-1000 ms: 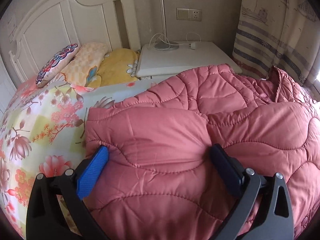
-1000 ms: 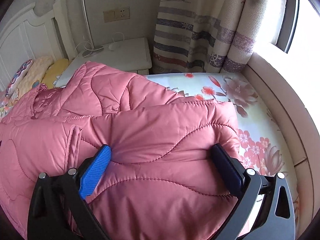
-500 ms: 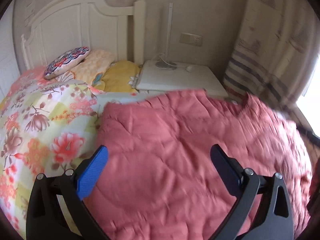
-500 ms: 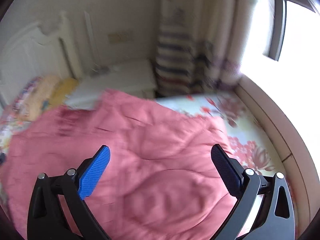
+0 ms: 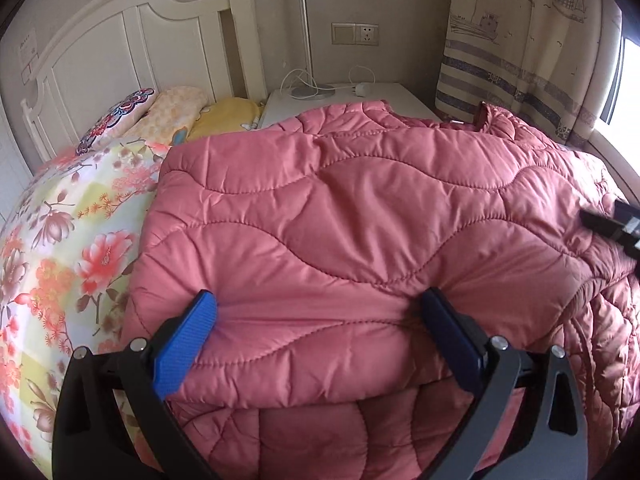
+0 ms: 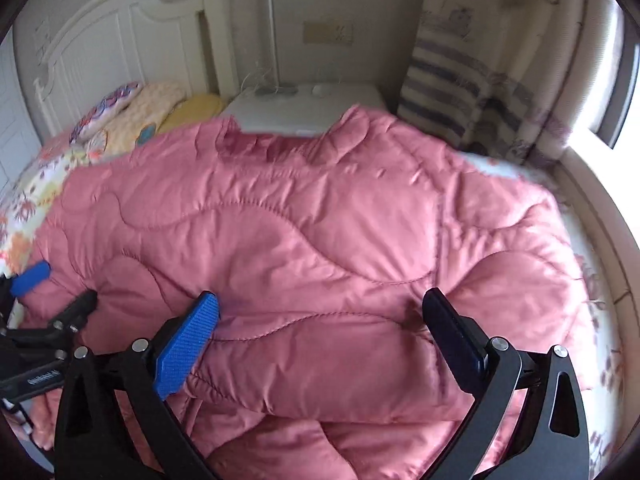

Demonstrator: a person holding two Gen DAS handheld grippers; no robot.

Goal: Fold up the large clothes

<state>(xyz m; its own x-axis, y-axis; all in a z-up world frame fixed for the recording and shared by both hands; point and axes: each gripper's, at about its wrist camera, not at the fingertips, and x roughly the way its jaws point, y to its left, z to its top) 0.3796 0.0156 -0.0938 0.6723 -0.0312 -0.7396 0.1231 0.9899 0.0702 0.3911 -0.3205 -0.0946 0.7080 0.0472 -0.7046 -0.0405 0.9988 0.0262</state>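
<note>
Coat lies crosswise on bed, collar toward nightstand. Our left gripper and right gripper press its near fold, jaws wide apart.

place: a home bedroom
bed: white panelled headboard, floral sheet, pillows at the head end
bedside: white nightstand with lamp, wall socket
window: sailboat-print curtain

Both wrist views sit low and close over the pink quilted coat, facing the headboard; both share the nightstand
</note>
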